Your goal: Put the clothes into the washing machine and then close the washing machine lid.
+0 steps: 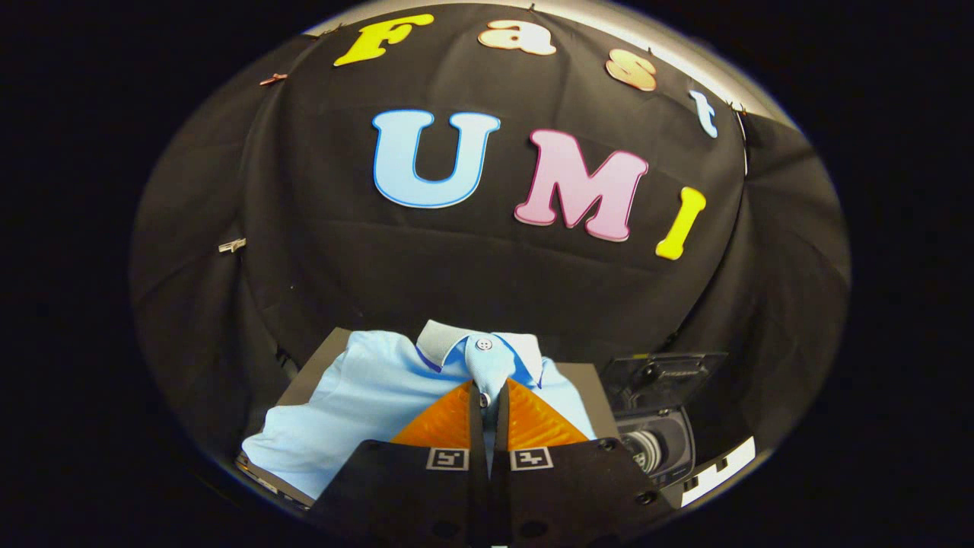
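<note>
A light blue polo shirt point(358, 403) with a grey collar and a white button lies on a brown table point(312, 369). My gripper point(488, 396) is shut on the shirt's front placket just below the collar, and a fold of the cloth stands up between the two fingers. To the right of the fingers, beside the table, is the small dark washing machine point(658, 441). Its lid point(666, 373) stands raised behind the opening, and part of the drum shows inside.
Black cloth forms the booth's wall behind the table and to both sides. A black-and-white striped strip point(719, 472) lies in front of the washing machine, to the right of the fingers.
</note>
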{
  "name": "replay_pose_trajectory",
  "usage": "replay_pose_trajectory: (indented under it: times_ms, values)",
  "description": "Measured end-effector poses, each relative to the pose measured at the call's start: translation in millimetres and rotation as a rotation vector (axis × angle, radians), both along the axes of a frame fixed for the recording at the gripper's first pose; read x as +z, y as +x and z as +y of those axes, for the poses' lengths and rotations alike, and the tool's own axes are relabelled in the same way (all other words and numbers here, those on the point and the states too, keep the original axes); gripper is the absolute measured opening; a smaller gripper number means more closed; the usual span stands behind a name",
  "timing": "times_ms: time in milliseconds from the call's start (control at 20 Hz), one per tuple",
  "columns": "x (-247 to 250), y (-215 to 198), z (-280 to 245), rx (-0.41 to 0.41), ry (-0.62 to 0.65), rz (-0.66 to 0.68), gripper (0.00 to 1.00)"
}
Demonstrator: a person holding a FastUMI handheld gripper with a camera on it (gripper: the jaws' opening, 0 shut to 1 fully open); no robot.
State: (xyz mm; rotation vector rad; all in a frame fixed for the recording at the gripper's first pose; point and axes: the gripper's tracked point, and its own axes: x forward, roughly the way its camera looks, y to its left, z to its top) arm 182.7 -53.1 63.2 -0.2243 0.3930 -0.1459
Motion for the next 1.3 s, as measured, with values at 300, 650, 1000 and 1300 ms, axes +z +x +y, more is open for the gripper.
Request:
replay_pose_trajectory:
  times_ms: [300,650,1000,1300]
  values:
    - [57,-18,-21,0.016,0.015,-0.114,0.05]
    - [106,-34,-90,0.021,-0.017,-0.171,0.05]
    - [120,-45,-172,0.054,-0.054,-0.190,0.05]
    - [126,-43,-251,0.023,-0.054,-0.224,0.05]
